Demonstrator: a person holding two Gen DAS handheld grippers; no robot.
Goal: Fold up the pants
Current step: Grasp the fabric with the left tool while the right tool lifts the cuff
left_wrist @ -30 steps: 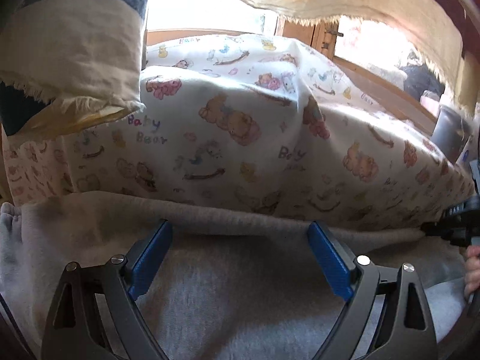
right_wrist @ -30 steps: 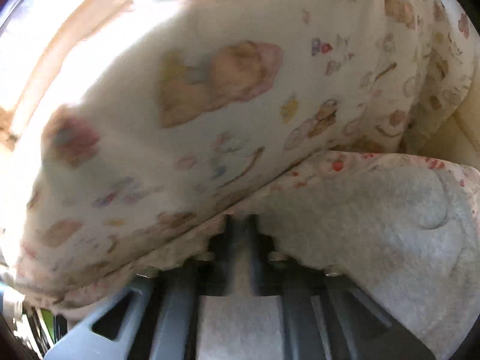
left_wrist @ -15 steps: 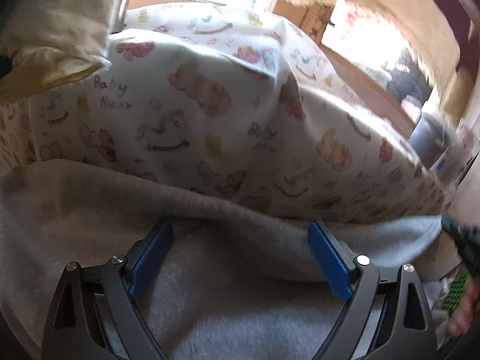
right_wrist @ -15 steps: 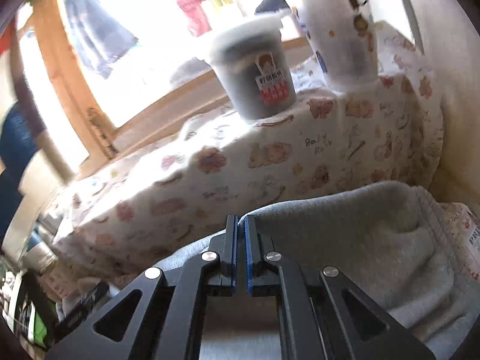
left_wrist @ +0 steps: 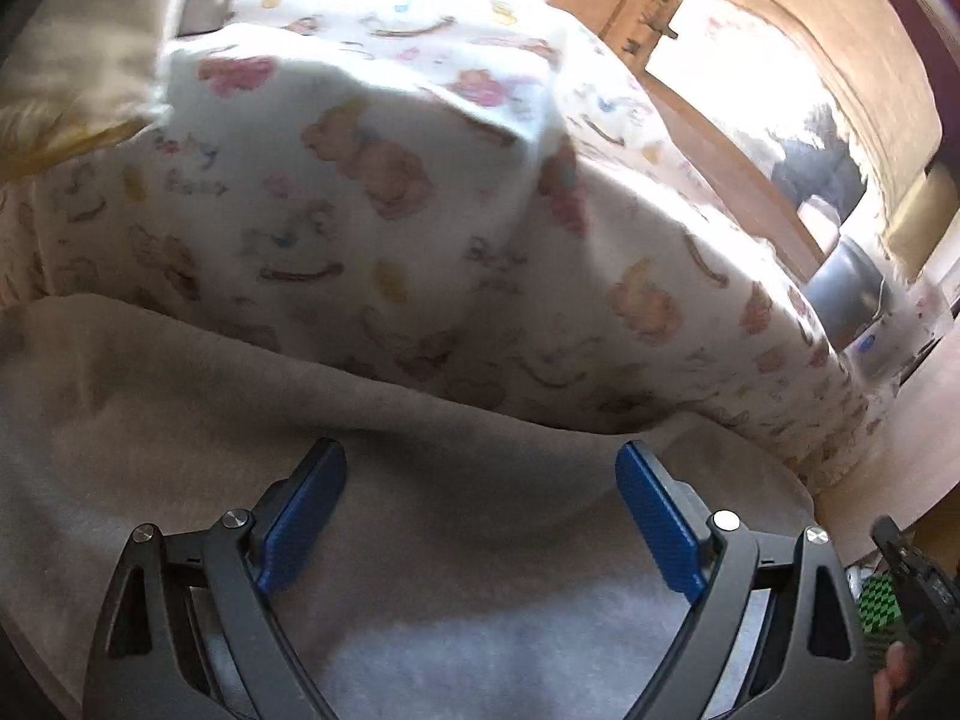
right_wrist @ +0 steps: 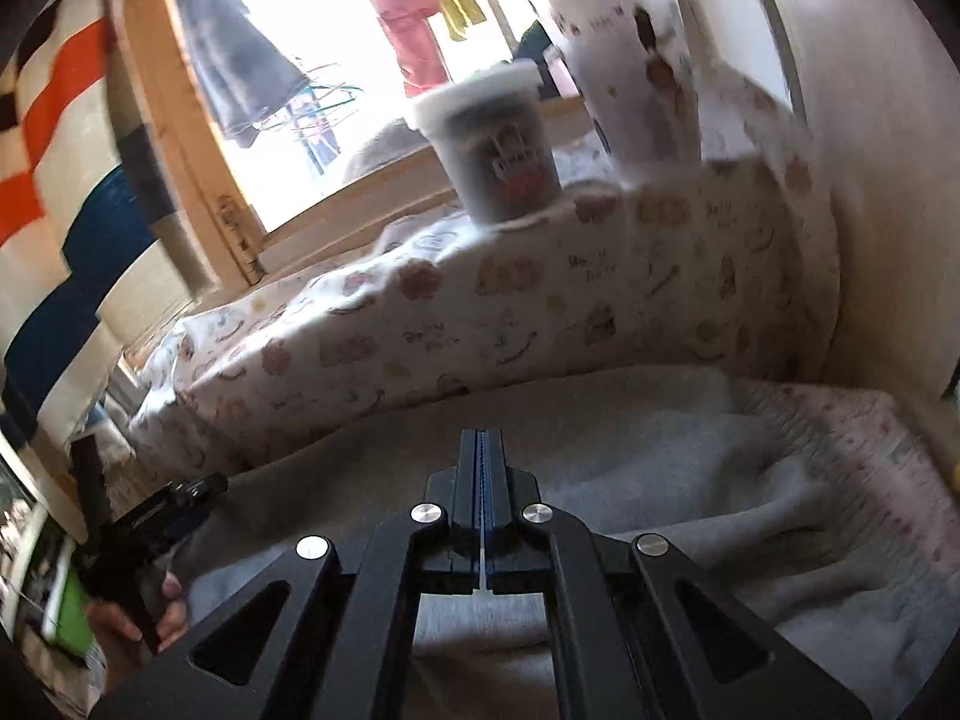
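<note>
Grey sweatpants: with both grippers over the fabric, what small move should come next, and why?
Probably lower the left gripper onto the grey sweatpants and close on an edge: its jaws are wide open with nothing between them, while the right gripper is shut and empty above the cloth.

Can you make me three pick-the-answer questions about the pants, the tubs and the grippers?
1. Where do the two tubs stand?
A. on the grey pants
B. on the teddy-bear cloth by the window
C. on the floor

2. What colour are the pants?
A. grey
B. red
C. green

3. How is the right gripper?
A. wide open
B. shut on a tub
C. shut, its pads together

Answers:
1 B: the dark tub and the pale tub sit on the teddy-bear cloth near the window.
2 A: the pants are grey.
3 C: the right gripper shows its blue pads pressed together; the left gripper stands wide.
</note>
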